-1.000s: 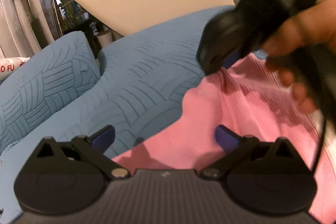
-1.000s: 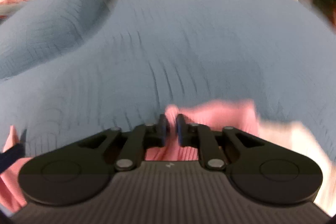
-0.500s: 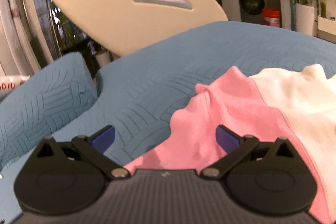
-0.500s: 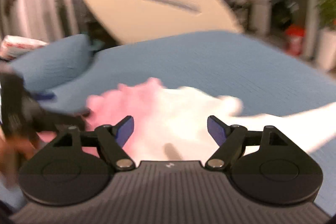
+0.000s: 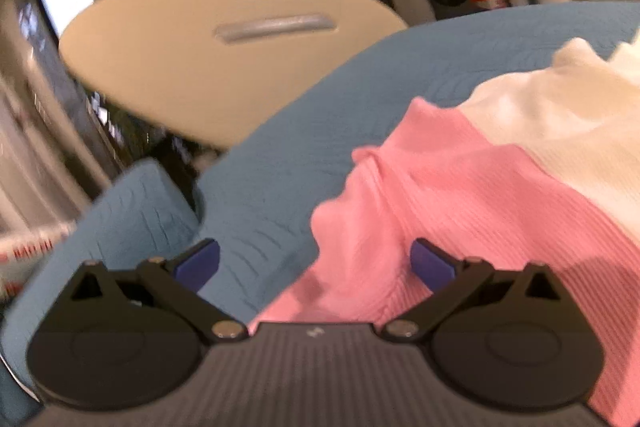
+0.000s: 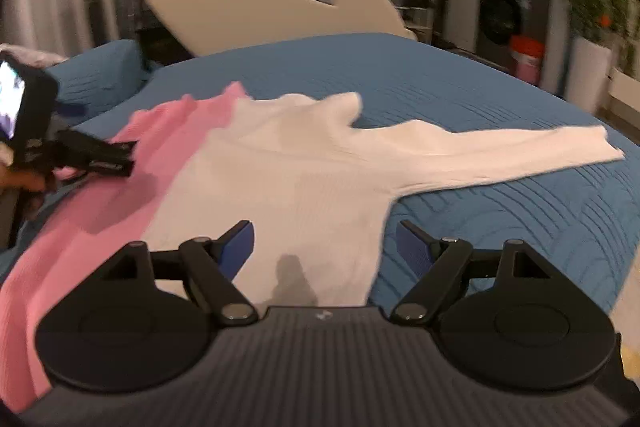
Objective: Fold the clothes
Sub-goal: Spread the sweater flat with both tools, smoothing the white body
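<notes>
my right tool open, empty, over white body of sweater | white sleeve runs out right | left tool open at pink edge | right nearer sleeve

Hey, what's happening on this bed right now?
A person with a hand-held gripper in each hand is folding a pink and white sweater spread on the blue bedspread. The right hand-held gripper hovers open over the white half, its jaws just opened, nothing between them. The left hand-held gripper is open above the pink side. One white sleeve lies stretched out, not yet folded.
</notes>
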`<action>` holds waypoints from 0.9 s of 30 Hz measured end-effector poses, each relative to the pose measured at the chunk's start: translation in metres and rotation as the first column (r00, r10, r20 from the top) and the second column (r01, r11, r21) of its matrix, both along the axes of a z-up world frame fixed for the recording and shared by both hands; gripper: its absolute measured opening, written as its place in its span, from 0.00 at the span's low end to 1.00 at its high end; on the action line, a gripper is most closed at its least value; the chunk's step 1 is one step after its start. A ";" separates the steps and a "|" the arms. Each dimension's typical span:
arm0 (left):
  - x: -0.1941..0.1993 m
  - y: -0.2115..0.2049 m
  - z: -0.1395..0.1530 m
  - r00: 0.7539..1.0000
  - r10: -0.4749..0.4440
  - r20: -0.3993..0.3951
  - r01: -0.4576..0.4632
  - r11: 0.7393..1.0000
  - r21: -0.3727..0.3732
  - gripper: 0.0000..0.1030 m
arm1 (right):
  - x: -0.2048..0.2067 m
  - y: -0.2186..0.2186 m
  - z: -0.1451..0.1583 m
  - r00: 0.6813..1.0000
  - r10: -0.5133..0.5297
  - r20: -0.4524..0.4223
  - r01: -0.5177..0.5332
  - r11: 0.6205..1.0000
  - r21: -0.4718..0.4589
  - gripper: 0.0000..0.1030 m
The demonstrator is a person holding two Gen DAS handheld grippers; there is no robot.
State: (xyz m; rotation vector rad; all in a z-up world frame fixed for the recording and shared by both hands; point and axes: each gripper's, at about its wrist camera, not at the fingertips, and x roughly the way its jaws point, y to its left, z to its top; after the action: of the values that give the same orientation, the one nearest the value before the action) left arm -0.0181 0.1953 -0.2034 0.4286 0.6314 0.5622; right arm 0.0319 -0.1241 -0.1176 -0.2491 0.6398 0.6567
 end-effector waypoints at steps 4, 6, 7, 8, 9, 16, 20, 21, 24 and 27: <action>-0.025 -0.006 0.030 0.998 -0.062 0.031 0.061 0.998 0.015 0.98 | 0.005 0.006 -0.016 0.997 -0.019 -0.072 0.020 1.000 0.017 0.78; -0.042 0.001 0.047 0.996 -0.053 0.065 0.052 0.999 0.011 0.99 | 0.007 0.005 -0.021 0.995 -0.034 -0.098 0.039 0.998 0.047 0.78; -0.051 0.006 0.054 0.996 -0.050 0.077 0.049 0.999 0.010 1.00 | 0.010 0.004 -0.020 0.992 -0.049 -0.113 0.057 0.996 0.068 0.78; -0.060 0.013 0.059 0.997 -0.035 0.075 0.034 0.999 0.011 1.00 | 0.012 0.002 -0.020 0.990 -0.063 -0.129 0.075 0.993 0.089 0.78; -0.071 0.024 0.064 0.998 -0.008 0.065 0.008 1.000 0.011 1.00 | 0.016 0.000 -0.021 0.985 -0.076 -0.155 0.094 0.989 0.112 0.78; -0.108 0.072 0.046 0.986 0.167 -0.022 -0.168 0.978 -0.125 1.00 | 0.029 -0.014 -0.025 0.959 -0.095 -0.268 0.162 0.958 0.238 0.82; -0.115 0.083 0.009 0.980 0.188 -0.069 -0.197 0.967 -0.164 1.00 | 0.027 -0.008 -0.029 0.964 -0.082 -0.253 0.143 0.962 0.232 0.84; -0.116 0.080 0.002 0.983 0.164 -0.081 -0.175 0.971 -0.164 0.99 | 0.025 -0.005 -0.029 0.968 -0.076 -0.240 0.131 0.966 0.221 0.84; -0.116 0.070 -0.002 0.992 0.108 -0.070 -0.116 0.985 -0.125 0.99 | 0.021 0.001 -0.034 0.974 -0.064 -0.218 0.109 0.973 0.202 0.84; -0.118 0.067 0.004 0.996 0.091 -0.022 -0.093 0.982 -0.166 0.97 | 0.018 0.007 -0.039 0.976 -0.064 -0.209 0.105 0.976 0.193 0.84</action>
State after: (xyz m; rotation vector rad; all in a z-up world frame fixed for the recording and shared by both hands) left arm -0.1366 0.2626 -0.1998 0.2472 0.7092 0.5897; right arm 0.0499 -0.1175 -0.1568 0.0364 0.7676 0.6644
